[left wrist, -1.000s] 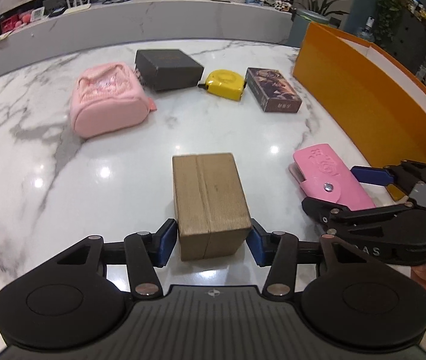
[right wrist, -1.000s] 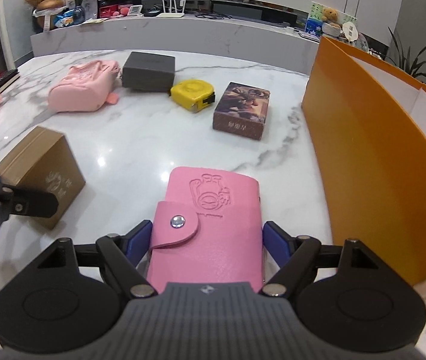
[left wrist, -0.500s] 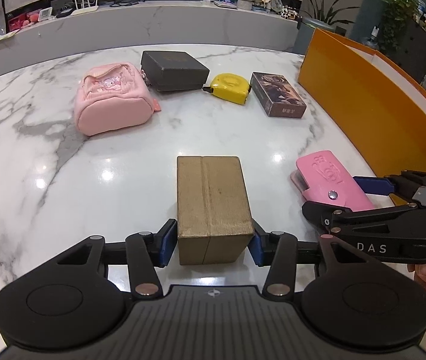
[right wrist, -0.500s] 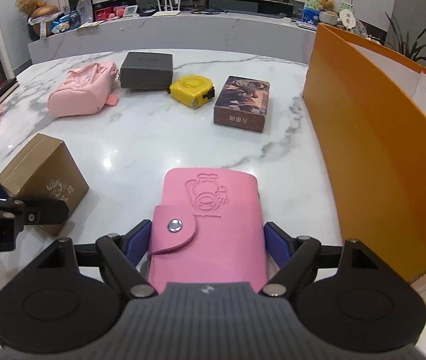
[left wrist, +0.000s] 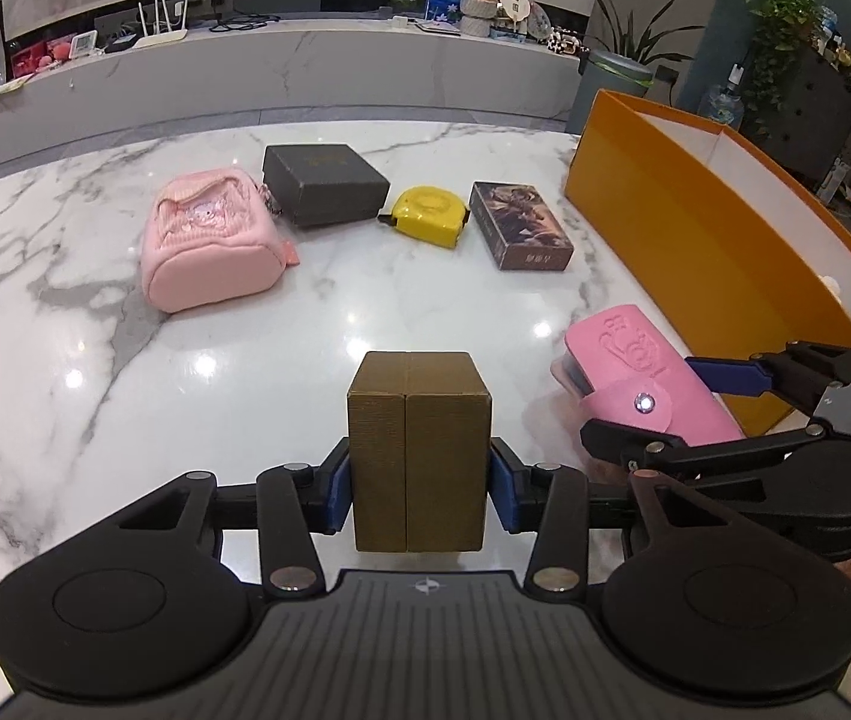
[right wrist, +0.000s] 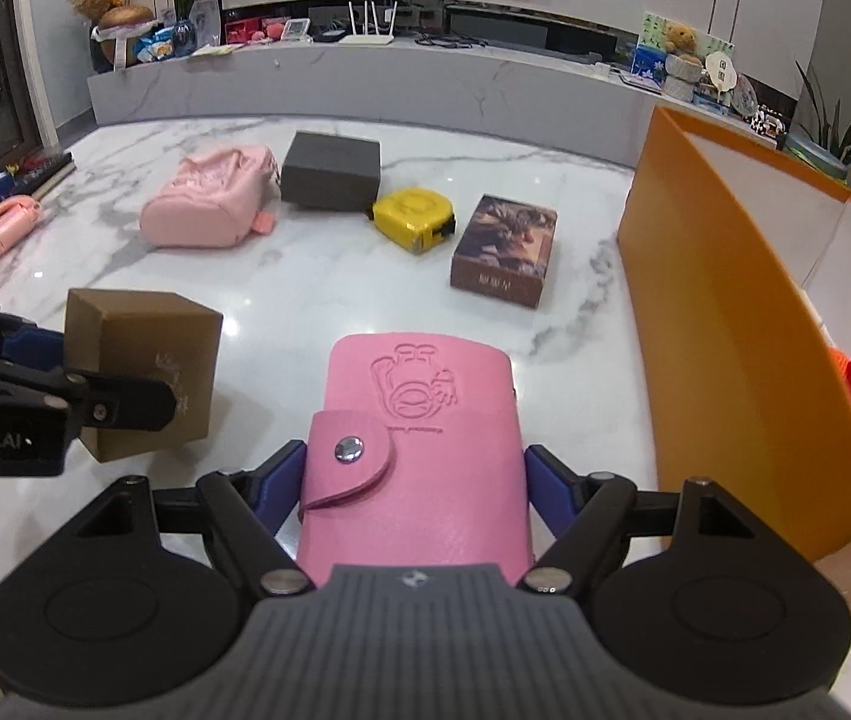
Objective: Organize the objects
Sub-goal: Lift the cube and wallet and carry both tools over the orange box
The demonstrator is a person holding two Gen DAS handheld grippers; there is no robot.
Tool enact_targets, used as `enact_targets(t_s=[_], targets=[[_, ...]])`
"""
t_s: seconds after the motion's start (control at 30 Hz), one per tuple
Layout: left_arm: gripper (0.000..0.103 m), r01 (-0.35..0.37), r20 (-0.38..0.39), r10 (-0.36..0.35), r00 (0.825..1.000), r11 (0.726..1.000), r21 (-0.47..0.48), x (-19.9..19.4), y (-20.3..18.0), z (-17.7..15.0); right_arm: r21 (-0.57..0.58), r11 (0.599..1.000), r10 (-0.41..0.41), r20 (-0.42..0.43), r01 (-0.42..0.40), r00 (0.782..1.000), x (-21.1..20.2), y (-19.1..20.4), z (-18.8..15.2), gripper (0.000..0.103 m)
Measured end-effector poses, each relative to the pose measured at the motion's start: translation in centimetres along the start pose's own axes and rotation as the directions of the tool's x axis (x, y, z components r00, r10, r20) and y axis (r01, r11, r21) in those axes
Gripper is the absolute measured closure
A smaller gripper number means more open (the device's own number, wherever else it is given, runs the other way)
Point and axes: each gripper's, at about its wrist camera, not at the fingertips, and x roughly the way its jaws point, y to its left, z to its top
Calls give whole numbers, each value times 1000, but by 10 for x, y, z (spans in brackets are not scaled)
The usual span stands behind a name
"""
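Left gripper (left wrist: 419,474): jaws closing, pads on brown box (left wrist: 419,450); right gripper (right wrist: 413,480): clamped on pink wallet (right wrist: 419,450), nearer the orange bin (right wrist: 725,324) on its right.

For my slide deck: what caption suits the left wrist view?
Left gripper closing on a brown box while the right gripper holds a pink card wallet beside the orange bin.

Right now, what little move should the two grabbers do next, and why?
Probably lift both and swing right to the tall orange box. The left gripper is closing, its blue pads against the brown cardboard box. The right gripper is closing too, on the pink snap-button card wallet. Both seem tilted up off the marble table.
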Motion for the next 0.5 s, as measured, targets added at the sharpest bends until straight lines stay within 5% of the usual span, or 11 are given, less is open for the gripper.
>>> enact_targets(t_s=[0.5], targets=[[52, -9, 66, 6, 998, 999, 53, -33, -32, 31, -29, 1000, -3, 95, 6, 995, -49, -16, 23, 25]])
